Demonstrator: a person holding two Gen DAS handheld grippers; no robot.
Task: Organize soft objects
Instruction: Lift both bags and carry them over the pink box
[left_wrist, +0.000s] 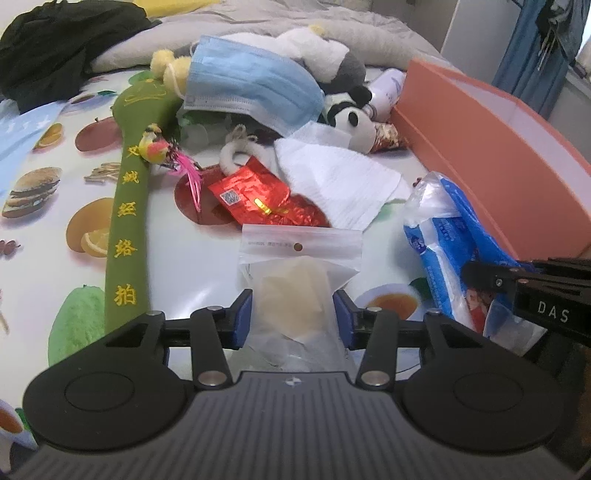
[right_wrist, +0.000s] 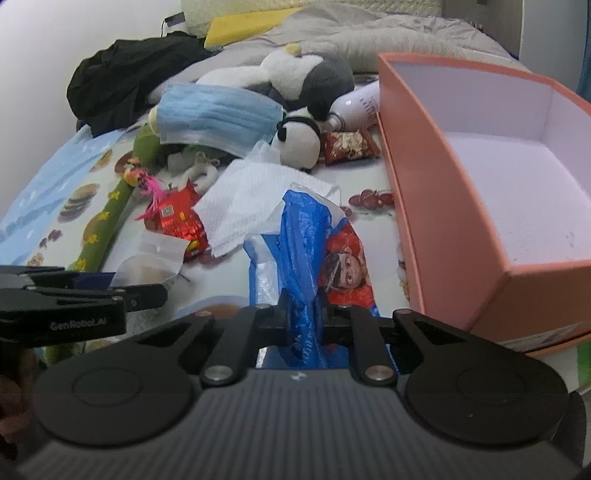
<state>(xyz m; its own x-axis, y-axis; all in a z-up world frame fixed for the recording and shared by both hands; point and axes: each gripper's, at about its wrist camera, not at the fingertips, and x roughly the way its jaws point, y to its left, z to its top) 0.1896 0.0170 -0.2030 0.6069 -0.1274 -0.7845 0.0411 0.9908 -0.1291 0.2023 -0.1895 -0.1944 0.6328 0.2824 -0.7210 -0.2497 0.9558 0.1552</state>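
My left gripper has its blue pads against both sides of the clear zip bag, clamped on it. My right gripper is pinched tight on the bunched blue plastic bag. Both bags lie on the fruit-print tablecloth. Just past them: red foil packet, white tissue, green fabric stick. Further back, blue face mask draped over the pile, panda toy beside it. Pink box on my right, open.
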